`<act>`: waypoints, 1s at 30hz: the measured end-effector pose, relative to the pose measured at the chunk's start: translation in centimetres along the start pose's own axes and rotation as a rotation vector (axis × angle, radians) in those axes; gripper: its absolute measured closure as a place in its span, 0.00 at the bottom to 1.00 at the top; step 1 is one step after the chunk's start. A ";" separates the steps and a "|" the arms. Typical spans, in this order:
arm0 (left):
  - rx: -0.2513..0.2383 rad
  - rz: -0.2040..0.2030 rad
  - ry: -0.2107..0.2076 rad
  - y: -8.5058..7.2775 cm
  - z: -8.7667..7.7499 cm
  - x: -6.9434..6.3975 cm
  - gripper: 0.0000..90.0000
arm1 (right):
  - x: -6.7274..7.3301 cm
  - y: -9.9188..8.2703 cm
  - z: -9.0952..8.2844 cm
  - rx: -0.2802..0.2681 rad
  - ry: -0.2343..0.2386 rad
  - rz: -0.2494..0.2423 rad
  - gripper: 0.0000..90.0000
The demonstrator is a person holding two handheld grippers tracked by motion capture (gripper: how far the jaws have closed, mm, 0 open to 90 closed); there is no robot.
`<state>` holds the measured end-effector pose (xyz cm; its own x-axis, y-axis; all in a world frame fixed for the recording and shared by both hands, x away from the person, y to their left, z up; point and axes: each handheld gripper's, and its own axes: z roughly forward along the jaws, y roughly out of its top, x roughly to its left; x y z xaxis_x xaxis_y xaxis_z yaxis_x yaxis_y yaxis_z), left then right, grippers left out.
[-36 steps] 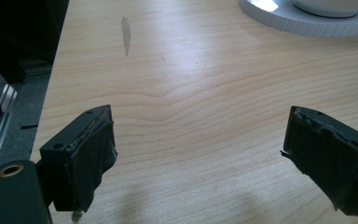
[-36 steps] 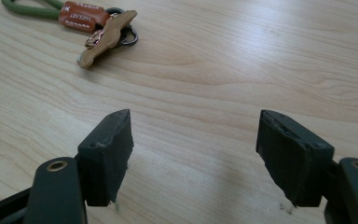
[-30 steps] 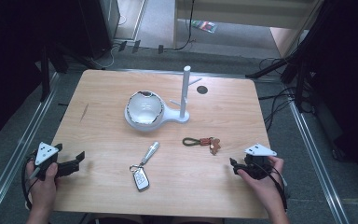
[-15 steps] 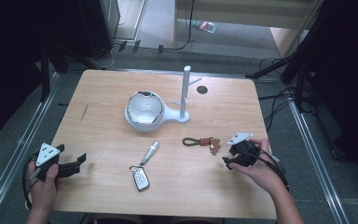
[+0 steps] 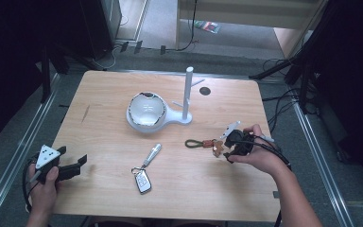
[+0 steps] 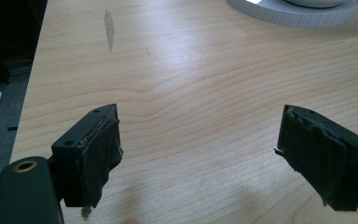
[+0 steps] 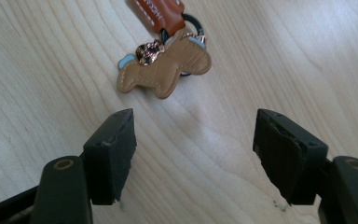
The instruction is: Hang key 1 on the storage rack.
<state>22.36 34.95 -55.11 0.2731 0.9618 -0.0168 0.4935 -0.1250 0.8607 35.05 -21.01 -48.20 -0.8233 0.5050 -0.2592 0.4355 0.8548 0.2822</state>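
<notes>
1. Right tool: the jaws stand apart with bare wood between them. They have just been closing a little; nothing is gripped. In the right gripper view the pads are clear of the key ring.
2. Key ring: it lies flat on the tabletop, just ahead of the right tool. It consists of a tan horse-shaped leather charm, an orange leather tab and a dark green loop strap. The loop end points away from the right tool.
3. Left tool: the jaws stand wide apart over bare wood, well apart from the key ring, at the tabletop's near left corner. In the left gripper view nothing lies between the pads.
4. Car key: a dark fob with a silver bar on a ring, left of the key ring and nearer the person.
5. White stand: an upright post on a base joined to a round bowl, beyond the key ring toward the far edge.
6. Tabletop: light wood with visible grain, a dark smear on the left part, and a round dark cable port beyond the stand.
7. Room: grey floor around the tabletop, metal rails on both sides, black cables to the right of the key ring and dark equipment at the far corners.
</notes>
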 end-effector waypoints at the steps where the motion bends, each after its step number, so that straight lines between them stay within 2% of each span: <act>1: 0.001 0.000 0.000 0.0 0.0 0.0 0.15 | -0.1 0.2 0.0 0.003 0.003 -0.001 0.34; 9: 0.006 0.005 -0.006 0.0 0.1 -0.1 0.15 | -0.8 1.9 0.1 0.042 0.041 -0.052 0.36; 17: 0.016 0.010 -0.014 0.1 0.1 0.0 0.16 | -1.4 3.5 0.3 0.083 0.094 -0.063 0.39; 20: 0.017 0.010 -0.015 0.1 0.1 0.0 0.16 | -1.7 4.1 0.5 0.082 0.115 -0.086 0.41; 23: 0.017 0.008 -0.016 0.1 0.1 0.0 0.16 | -1.8 4.7 0.7 0.095 0.113 -0.123 0.43; 25: 0.017 0.008 -0.017 0.1 0.1 0.0 0.16 | -1.8 5.1 0.8 0.089 0.130 -0.149 0.44; 30: 0.018 0.005 -0.023 0.1 0.2 0.0 0.16 | -1.8 6.1 1.0 0.092 0.174 -0.174 0.46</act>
<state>22.54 34.90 -55.12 0.2947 0.9553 -0.0241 0.5070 -0.1349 0.8513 39.59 -16.59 -46.93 -0.9355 0.3279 -0.1319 0.3063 0.9384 0.1601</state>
